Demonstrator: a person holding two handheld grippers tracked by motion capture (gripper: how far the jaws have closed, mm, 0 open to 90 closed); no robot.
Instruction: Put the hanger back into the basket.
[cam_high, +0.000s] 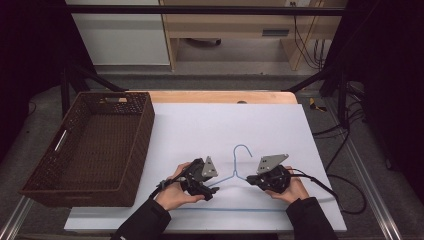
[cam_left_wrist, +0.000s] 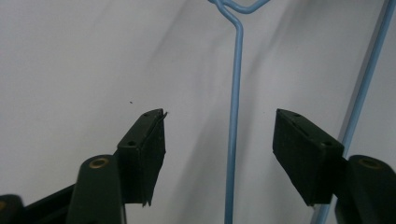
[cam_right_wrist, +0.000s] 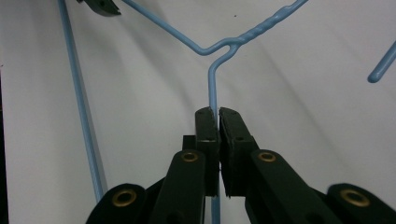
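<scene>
Two grippers flank the blue wire hanger (cam_high: 239, 176). Right gripper (cam_right_wrist: 218, 112) is clenched on its right shoulder wire; left gripper (cam_left_wrist: 219, 135) straddles its left shoulder wire, released.

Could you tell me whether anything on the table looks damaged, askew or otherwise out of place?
Nothing stands out. The thin light-blue wire hanger lies flat and unbent on the white table. The right gripper is shut on one sloping arm of it, and the left gripper is open around the other. The dark brown wicker basket sits squarely at the left.
</scene>
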